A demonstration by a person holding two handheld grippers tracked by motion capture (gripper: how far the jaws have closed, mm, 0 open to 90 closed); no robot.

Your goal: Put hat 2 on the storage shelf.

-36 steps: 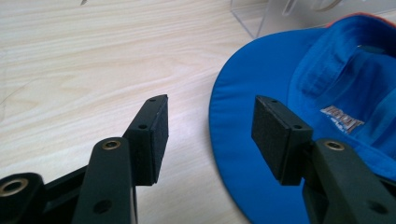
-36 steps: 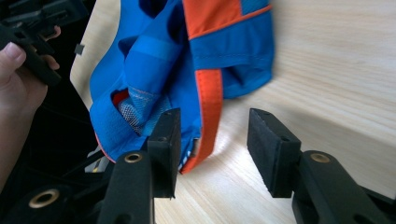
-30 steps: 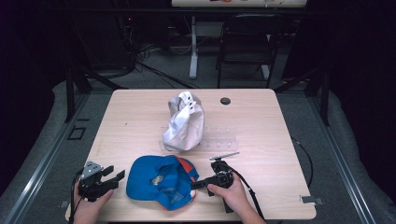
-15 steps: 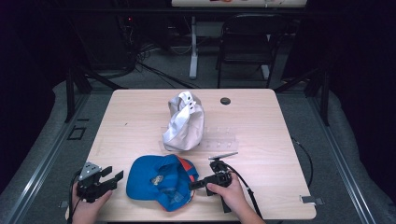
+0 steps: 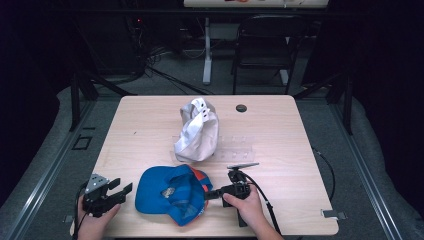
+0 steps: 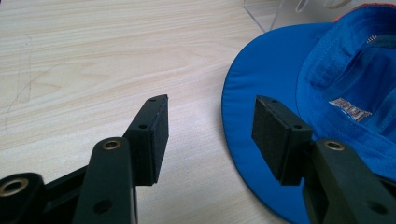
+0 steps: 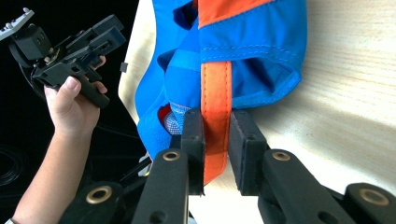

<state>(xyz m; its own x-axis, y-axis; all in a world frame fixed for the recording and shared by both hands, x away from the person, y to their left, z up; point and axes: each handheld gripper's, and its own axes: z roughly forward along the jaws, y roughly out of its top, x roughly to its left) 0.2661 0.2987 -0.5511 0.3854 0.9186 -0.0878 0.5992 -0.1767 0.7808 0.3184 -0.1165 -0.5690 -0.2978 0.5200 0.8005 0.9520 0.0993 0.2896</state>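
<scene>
At the table's near left, the left gripper (image 5: pixel 121 191) is waiting with its jaws apart and empty just beside the brim of the blue fabric cap with orange trim (image 5: pixel 172 192). To its right, the right gripper (image 5: pixel 214 193) has just been closing its 2 jaws onto the cap's orange strap (image 7: pixel 216 109), so the grasp looks begun, lifting or moving still ahead. The right gripper view is showing the strap between the pads, which the high view is too distant to resolve.

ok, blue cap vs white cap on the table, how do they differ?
The blue cap lies upside down and flat near the front edge; the white cap sits bunched up mid-table. The blue cap has an orange strap between the right gripper's jaws, which have just been closing; the white cap is untouched. Both are fabric caps.
</scene>
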